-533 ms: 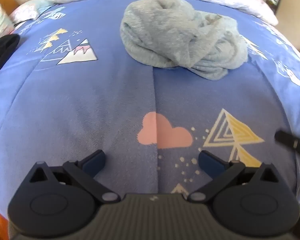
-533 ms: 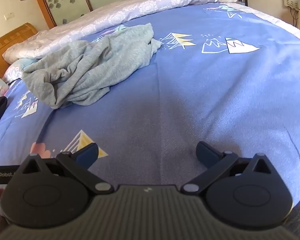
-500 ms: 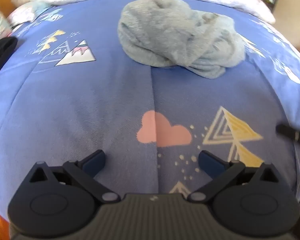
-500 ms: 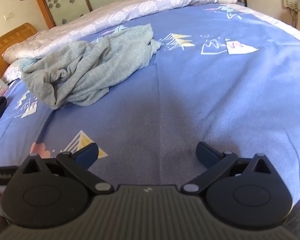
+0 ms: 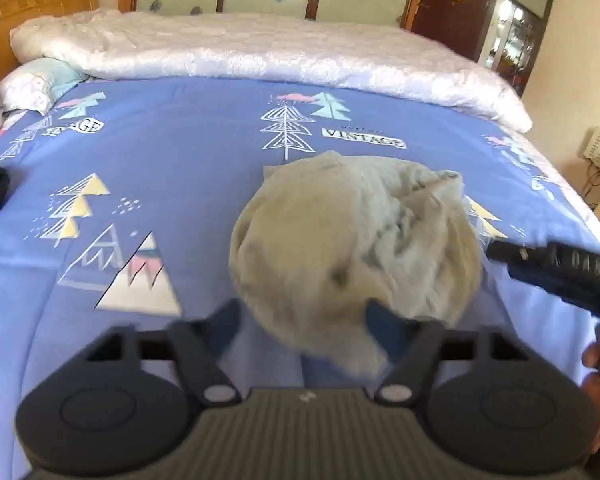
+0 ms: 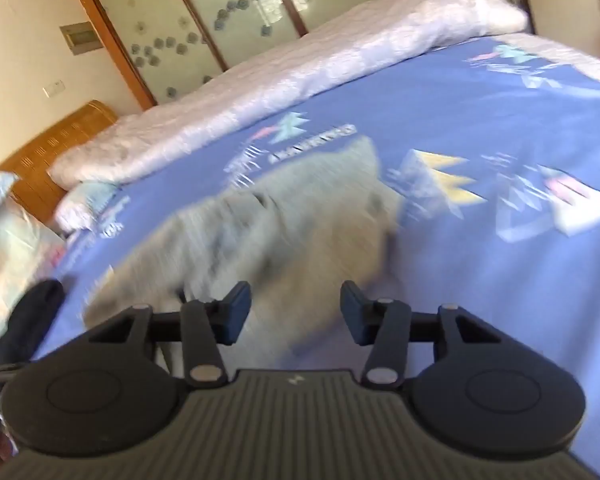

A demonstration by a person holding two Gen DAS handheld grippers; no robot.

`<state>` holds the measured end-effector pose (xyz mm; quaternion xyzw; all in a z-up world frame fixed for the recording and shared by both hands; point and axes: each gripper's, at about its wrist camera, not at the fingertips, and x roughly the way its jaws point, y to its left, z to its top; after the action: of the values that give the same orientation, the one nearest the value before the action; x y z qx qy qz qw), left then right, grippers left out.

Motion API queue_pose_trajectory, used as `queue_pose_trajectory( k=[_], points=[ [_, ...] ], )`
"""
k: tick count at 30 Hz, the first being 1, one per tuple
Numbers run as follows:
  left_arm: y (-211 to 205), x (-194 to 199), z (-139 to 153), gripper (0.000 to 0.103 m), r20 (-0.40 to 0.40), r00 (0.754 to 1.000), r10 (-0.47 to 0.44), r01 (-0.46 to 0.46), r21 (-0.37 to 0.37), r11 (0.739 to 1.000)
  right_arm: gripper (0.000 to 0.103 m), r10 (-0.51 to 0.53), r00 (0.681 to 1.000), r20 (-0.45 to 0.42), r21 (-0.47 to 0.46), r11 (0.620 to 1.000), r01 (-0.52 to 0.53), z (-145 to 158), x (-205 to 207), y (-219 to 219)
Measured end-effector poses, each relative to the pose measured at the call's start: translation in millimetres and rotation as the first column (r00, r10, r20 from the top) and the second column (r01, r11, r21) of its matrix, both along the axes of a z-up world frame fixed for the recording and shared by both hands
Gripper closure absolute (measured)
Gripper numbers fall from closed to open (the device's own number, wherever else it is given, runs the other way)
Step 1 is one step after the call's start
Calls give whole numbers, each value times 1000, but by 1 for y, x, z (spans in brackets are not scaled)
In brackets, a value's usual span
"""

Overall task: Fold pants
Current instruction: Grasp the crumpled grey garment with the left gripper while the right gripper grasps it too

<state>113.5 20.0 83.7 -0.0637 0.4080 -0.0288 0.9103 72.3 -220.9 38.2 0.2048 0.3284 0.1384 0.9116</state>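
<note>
While both grippers, left gripper (image 5: 300,322) and right gripper (image 6: 296,312), hang half-open and empty, the crumpled grey pants (image 5: 352,248) sit bunched dead ahead on the bed (image 5: 180,152).

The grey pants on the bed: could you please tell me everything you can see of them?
The grey pants are a soft, fleecy-looking light grey garment, still unfolded and bunched into a rounded, creased heap. They lie on the blue patterned bedspread, below its "VINTAGE" print. The left gripper has its open fingers at the heap's near edge; whether they touch it is unclear. The right gripper is open too, just in front of the heap. Motion blur hides waistband and legs.
</note>
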Motion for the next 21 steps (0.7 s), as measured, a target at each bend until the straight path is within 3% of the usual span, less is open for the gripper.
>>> queue_pose_trajectory(
  k=[2, 3, 4, 5, 6, 8, 10, 14, 16, 21],
  points=[
    [-4, 21, -9, 67, -42, 999, 15, -16, -24, 1000, 41, 16, 999, -40, 59, 998, -13, -4, 32, 5],
    [-3, 27, -14, 88, -60, 998, 24, -26, -32, 999, 41, -34, 999, -39, 57, 998, 36, -7, 42, 10],
    [-1, 28, -18, 92, -72, 996, 43, -46, -34, 998, 47, -50, 996, -74, 46, 998, 53, -12, 54, 15],
    [9, 22, -23, 94, -64, 997, 48, -52, -48, 998, 61, -57, 992, -113, 16, 998, 59, -20, 63, 19],
    [13, 17, -22, 95, -53, 997, 56, -60, -72, 996, 101, -58, 987, -149, -10, 998, 57, -27, 70, 22],
    [22, 1, -13, 95, -4, 999, 44, -44, -107, 993, 99, -81, 980, -181, 31, 996, 88, -29, 62, 7],
    [36, -21, -2, 96, 60, 998, 37, -28, -135, 990, 99, -83, 989, -123, 86, 992, 94, -18, 41, -12],
    [65, -70, 14, 96, 87, 996, 20, 6, -291, 957, 99, -61, 998, 4, 170, 984, 59, 23, -27, -50],
    [67, -92, 17, 96, 79, 997, -8, 33, -326, 945, 99, -36, 997, 62, 176, 984, 25, 41, -66, -61],
    [54, -155, 13, 96, 78, 990, -114, 133, -316, 939, 99, 16, 984, 176, 106, 994, -35, 63, -150, -73]
  ],
)
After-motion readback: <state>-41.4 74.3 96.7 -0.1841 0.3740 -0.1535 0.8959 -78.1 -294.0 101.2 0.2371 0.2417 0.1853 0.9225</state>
